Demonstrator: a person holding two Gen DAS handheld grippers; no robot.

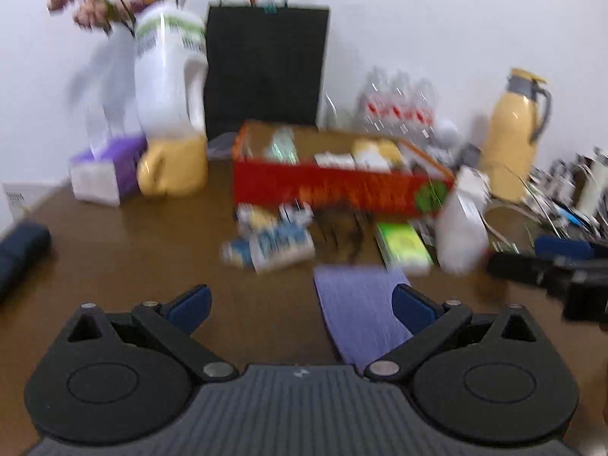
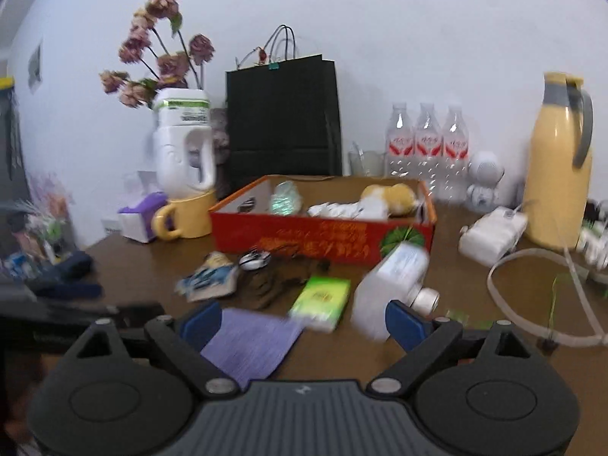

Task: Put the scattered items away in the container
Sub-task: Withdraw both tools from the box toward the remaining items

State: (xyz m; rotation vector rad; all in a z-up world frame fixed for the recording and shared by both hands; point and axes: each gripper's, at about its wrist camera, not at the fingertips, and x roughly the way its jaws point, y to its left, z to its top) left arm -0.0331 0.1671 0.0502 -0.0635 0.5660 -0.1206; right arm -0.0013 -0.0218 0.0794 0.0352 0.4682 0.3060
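A red cardboard box [image 1: 342, 186] [image 2: 323, 237] with several items inside stands mid-table. In front of it lie a blue-and-white packet [image 1: 273, 245] [image 2: 207, 277], a dark tangled thing [image 2: 281, 285], a green box [image 1: 404, 247] [image 2: 321, 298], a white bottle on its side [image 1: 461, 228] [image 2: 391, 285] and a purple cloth [image 1: 361, 315] [image 2: 250, 342]. My left gripper [image 1: 302, 307] is open above the table, the cloth by its right finger. My right gripper [image 2: 304, 321] is open with nothing gripped; the cloth and the green box lie between its fingers.
Behind the box stand a black paper bag [image 2: 283, 121], a white jug on a yellow mug [image 2: 186, 212], a purple tissue box [image 2: 142, 218], water bottles [image 2: 427, 140] and a yellow thermos [image 2: 558, 167]. A white device with cables [image 2: 492, 235] lies at the right.
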